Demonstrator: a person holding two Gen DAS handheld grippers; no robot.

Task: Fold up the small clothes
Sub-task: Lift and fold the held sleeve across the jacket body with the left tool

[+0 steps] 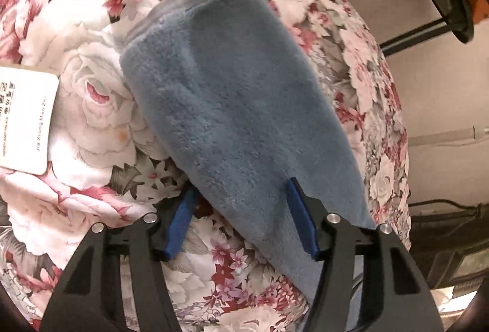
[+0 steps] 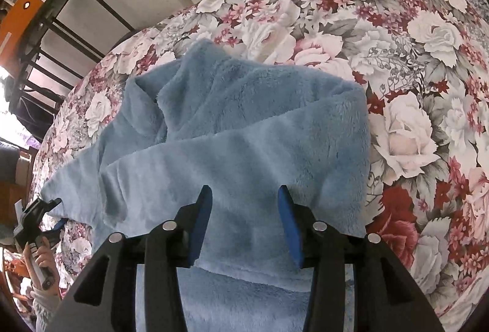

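On the flowered cloth (image 2: pixel 412 63) lies the blue fleece garment (image 2: pixel 244 133), partly folded, one layer lapped across another and a narrow end stretching off to the side. Right gripper (image 2: pixel 244 222) points down over its near edge, jaws parted, pads clear of the pile and nothing pinched; left gripper (image 1: pixel 241 219) hangs over the narrow end, jaws apart, one finger (image 1: pixel 298 209) above the fleece, the other beside its edge. Beside the fleece lies a white card (image 1: pixel 24 121).
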